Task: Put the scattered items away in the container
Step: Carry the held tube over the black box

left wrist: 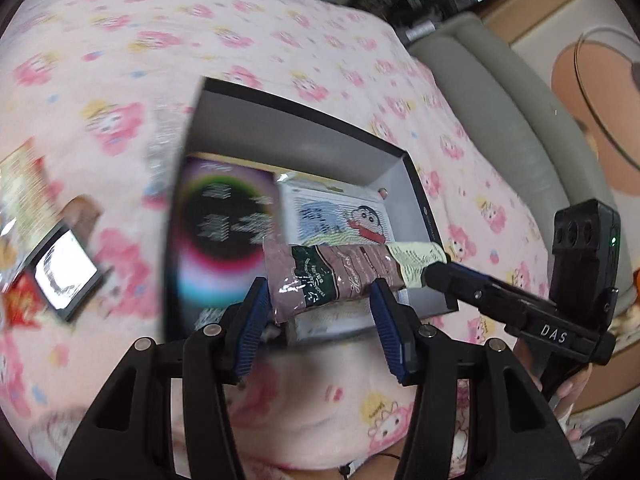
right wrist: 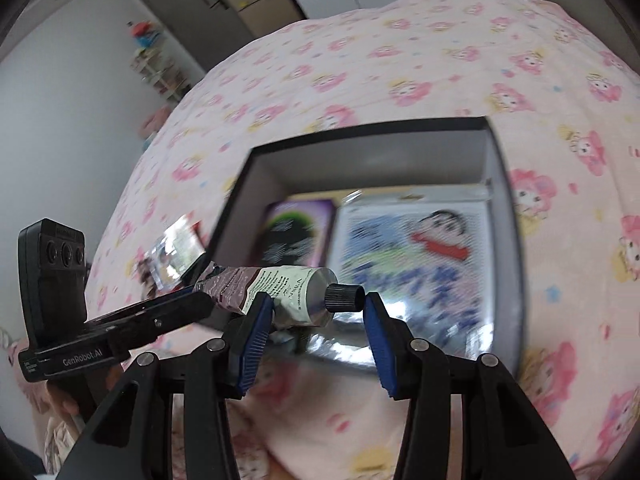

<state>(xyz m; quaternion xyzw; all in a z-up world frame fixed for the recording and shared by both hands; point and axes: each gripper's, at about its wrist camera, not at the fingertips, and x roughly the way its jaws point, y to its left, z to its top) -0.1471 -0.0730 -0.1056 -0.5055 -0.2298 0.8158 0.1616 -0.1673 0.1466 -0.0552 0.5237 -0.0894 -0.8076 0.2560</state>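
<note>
A dark open box (left wrist: 304, 112) (right wrist: 504, 208) lies on the pink bed cover. Inside lie a purple-black card (left wrist: 224, 220) (right wrist: 296, 232) and a cartoon packet (left wrist: 340, 216) (right wrist: 412, 256). A crumpled hand-cream tube (left wrist: 340, 276) (right wrist: 276, 284) with a black cap (right wrist: 344, 298) hangs over the box's near edge. My left gripper (left wrist: 320, 312) spans its flat brown end. My right gripper (right wrist: 316, 316) spans its cap end. Both jaws stand wide, and I cannot tell whether either one grips the tube.
Left of the box lie a black-framed shiny card (left wrist: 64, 276) (right wrist: 176, 248) and colourful snack packets (left wrist: 20, 184). A grey sofa (left wrist: 500, 120) and round table (left wrist: 600, 92) stand past the bed's right edge. Shelves and a cabinet (right wrist: 224, 12) stand by the far wall.
</note>
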